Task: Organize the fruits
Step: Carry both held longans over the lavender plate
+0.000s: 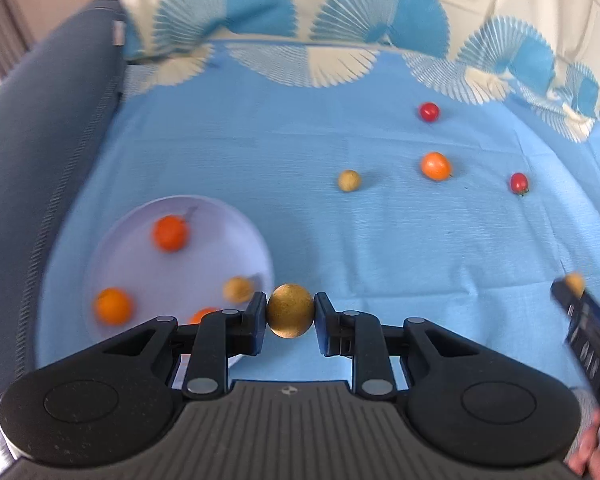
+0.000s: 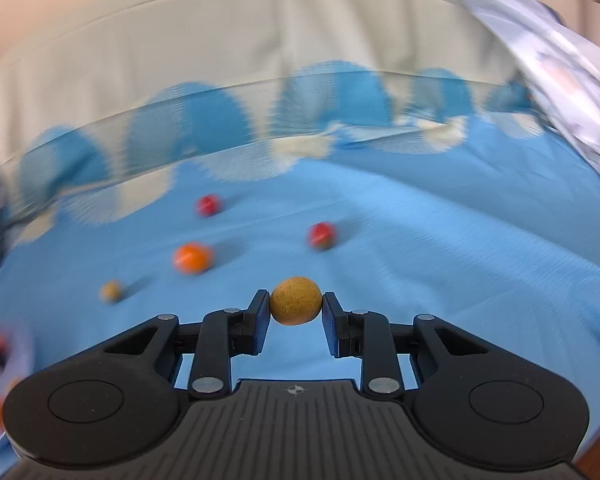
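1. A blue cloth [image 1: 380, 240] covers the whole work surface; its far edge has white-and-blue fan shapes, with cream fabric hanging behind.
2. A grey cushioned edge [image 1: 40, 140] runs along the cloth's left side in the left view.
3. A crinkled silvery sheet [image 2: 560, 60] fills the upper right of the right view, blurred.
4. The white plate [image 1: 236, 236] sits on the cloth at lower left, just beside the left gripper's tips. On it lie three oranges [image 1: 170, 233] and one tan fruit [image 1: 238, 289]; one orange is half hidden behind the gripper's left finger.
5. The left gripper [image 1: 290, 312] pinches a golden-brown ball [image 1: 290, 310], roundish with no clear long axis, held above the cloth at the plate's right rim.
6. The right gripper [image 2: 296, 306] pinches a tan ball [image 2: 296, 301], slightly wider than tall, over open cloth. This gripper also shows, blurred, at the right edge of the left view.
7. Loose on the cloth, well apart: an orange fruit [image 1: 435, 166], a small tan fruit [image 1: 349, 181], and two red tomatoes [image 1: 429, 111] [image 1: 519, 182]. Nothing lies between them and the grippers.
8. No readable writing; only a small round emblem on each gripper body.
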`<state>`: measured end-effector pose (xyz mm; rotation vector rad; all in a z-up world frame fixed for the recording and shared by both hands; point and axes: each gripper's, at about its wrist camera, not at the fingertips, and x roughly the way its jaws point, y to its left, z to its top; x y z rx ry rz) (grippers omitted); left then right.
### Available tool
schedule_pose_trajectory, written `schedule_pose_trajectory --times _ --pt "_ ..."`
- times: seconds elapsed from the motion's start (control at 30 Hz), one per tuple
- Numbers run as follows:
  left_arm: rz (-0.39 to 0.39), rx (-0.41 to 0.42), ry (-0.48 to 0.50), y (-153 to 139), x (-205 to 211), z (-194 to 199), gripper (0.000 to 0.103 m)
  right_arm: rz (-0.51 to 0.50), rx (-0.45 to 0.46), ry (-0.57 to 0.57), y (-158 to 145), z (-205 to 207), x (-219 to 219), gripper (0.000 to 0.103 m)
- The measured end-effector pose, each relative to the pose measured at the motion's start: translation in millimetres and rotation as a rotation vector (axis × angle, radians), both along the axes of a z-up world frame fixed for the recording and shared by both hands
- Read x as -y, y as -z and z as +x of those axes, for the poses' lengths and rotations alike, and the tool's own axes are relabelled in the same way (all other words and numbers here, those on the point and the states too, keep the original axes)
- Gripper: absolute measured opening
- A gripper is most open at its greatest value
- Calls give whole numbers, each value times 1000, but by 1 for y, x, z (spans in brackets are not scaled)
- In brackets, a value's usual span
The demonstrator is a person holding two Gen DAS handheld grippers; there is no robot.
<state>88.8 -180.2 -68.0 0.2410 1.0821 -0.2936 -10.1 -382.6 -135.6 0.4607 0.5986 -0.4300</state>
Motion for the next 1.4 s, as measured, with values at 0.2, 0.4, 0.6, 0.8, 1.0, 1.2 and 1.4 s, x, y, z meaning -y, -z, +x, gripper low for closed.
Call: schedule_pose_trajectory --times 0.2,0.4,0.6,0.8,1.0,1.2,1.4 --pt "1 27 -77 -23 -65 -25 28 -16 24 -218 -39 -26 -82 30" --pt "-31 65 -147 -41 -128 -48 28 -57 58 -374 -77 -34 -140 30" --pt "-92 85 -214 -54 -180 -63 28 -93 73 -447 -100 -39 -174 30" --pt "-122 94 -245 -59 -202 -66 28 -133 68 -488 -109 -45 -196 30" --pt "-146 104 -255 -62 -205 -66 28 -161 72 -494 -115 -45 -199 30" --pt "-148 100 -249 -61 -203 -61 28 -164 67 -498 -114 -42 -200 30" --pt "-146 91 -241 -58 -198 -52 28 -151 62 -499 -112 -35 -198 30"
